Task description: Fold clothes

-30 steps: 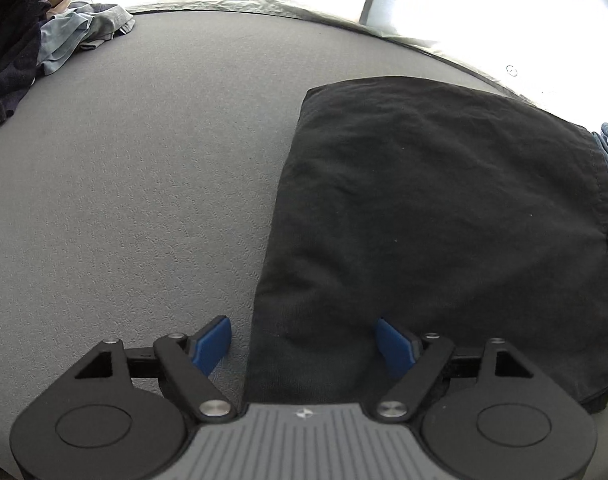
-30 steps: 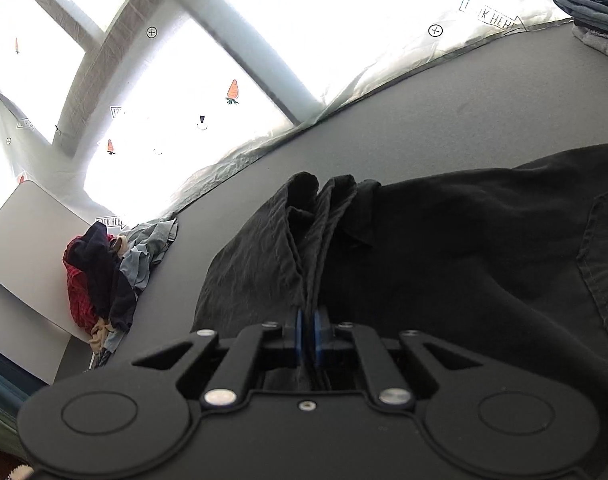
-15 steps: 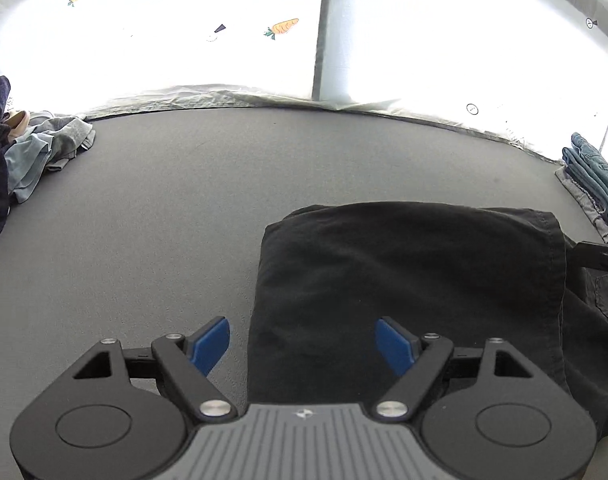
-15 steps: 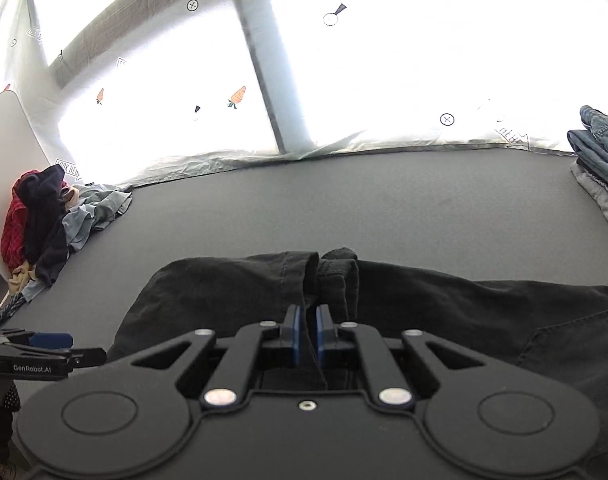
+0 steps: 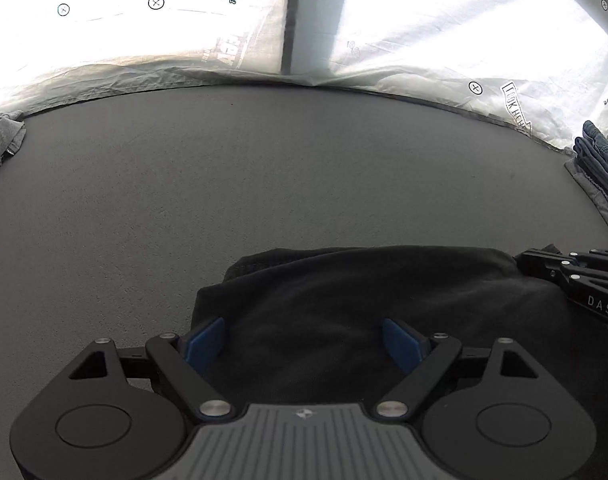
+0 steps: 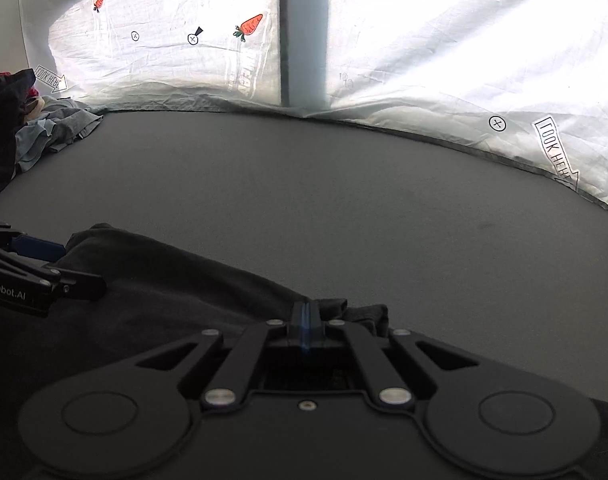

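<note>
At the tabletop's (image 5: 263,168) nine o'clock edge lay a heap of unfolded clothes (image 6: 43,128), while the black garment (image 5: 364,300), partly folded, sat at six o'clock. The left gripper (image 5: 304,342), angled down over it, was opening with cloth between its blue pads but not pinched; the right gripper (image 6: 307,314) at three o'clock was clamped on a bunched edge. The fold appeared under way, next calling for laying that edge down flat.

Black garment (image 5: 364,304), folded and rumpled, flat on the grey surface (image 5: 263,168), one edge bunched.
</note>
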### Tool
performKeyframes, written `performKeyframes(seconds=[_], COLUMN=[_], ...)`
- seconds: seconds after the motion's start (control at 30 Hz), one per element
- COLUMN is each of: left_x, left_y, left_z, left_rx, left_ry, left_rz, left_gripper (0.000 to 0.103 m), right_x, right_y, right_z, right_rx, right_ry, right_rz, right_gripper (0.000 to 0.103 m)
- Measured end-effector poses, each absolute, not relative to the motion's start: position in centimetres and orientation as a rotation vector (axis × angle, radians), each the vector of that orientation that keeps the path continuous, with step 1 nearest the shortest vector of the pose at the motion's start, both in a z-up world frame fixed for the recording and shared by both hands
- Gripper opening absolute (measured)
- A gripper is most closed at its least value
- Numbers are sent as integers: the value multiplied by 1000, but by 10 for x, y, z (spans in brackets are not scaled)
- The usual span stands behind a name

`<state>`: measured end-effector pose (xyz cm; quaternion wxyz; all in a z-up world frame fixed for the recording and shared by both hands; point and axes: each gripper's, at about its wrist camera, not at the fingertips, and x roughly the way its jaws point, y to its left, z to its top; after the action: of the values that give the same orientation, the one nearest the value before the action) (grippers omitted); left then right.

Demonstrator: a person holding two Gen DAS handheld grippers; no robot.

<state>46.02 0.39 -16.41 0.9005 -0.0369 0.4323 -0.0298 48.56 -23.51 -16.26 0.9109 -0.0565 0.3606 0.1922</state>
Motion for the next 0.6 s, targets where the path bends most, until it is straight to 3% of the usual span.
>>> performKeyframes(seconds=[0.27,0.43,0.47,0.5,0.57,0.6], left_x=[457,456,453,448,432,423], left_y=[2,-7,-11,-16,-33,-42], left_z=[-171,-159,-154,-150,-139,-134], left_rx=[-69,-52,-48,-43,-28,-21], left_ry=[860,898,898,892,868,861], left_rz=[-49,-3,2,-2,-54,-81], left_gripper=[103,103,103,103,103,103], right_x=[493,478,469,459,439,427], right_y=[-230,-230,-232,-237,-252,-265], right_z=[-169,-149,-143,-137,-128,-124], right_rx=[-122,-192,-198,-196,-172,-147], right_ry=[731,744,733,721,705,696], right_rz=[417,429,429,420,373,343], right_gripper=[0,2,12,32,62,66])
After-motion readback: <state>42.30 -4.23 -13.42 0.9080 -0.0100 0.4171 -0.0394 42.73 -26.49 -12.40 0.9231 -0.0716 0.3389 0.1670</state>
